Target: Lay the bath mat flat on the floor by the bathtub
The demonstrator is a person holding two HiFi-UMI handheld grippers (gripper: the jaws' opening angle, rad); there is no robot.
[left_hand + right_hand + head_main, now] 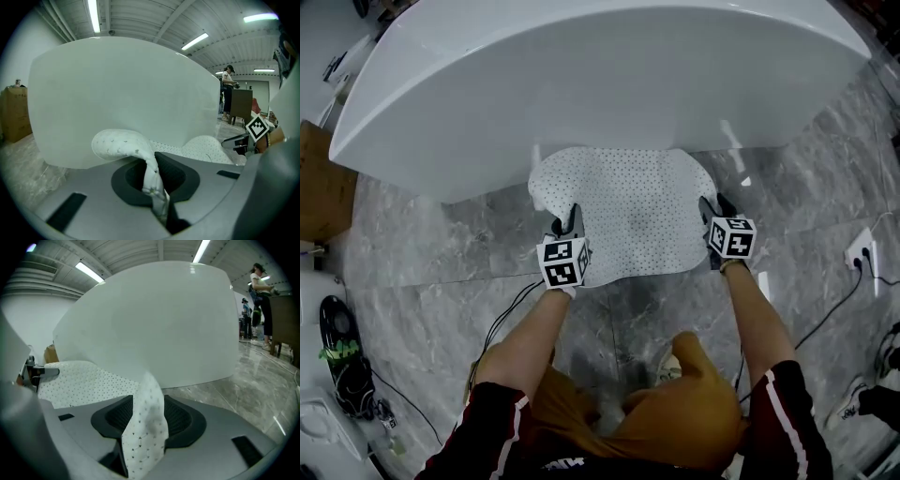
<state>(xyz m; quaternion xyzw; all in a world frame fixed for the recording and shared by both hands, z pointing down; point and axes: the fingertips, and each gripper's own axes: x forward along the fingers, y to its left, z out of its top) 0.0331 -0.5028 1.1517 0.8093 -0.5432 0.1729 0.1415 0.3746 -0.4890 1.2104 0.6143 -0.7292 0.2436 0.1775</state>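
The white bath mat [628, 211], dotted with small holes, lies mostly spread on the grey marble floor, its far edge under the rim of the white bathtub [581, 84]. My left gripper [569, 219] is at the mat's near left corner and shut on it; in the left gripper view that corner [123, 143] curls up and runs into the closed jaws [158, 194]. My right gripper [712, 210] is at the near right corner. In the right gripper view its jaws [149, 425] stand apart, and a flap of the mat [145, 420] rises loose between them.
A cardboard box [319, 187] stands left of the tub. Black cables [502, 323] trail over the floor near my knees, and a socket strip [861, 251] lies at the right. A person [260, 287] stands by a cabinet far behind the tub.
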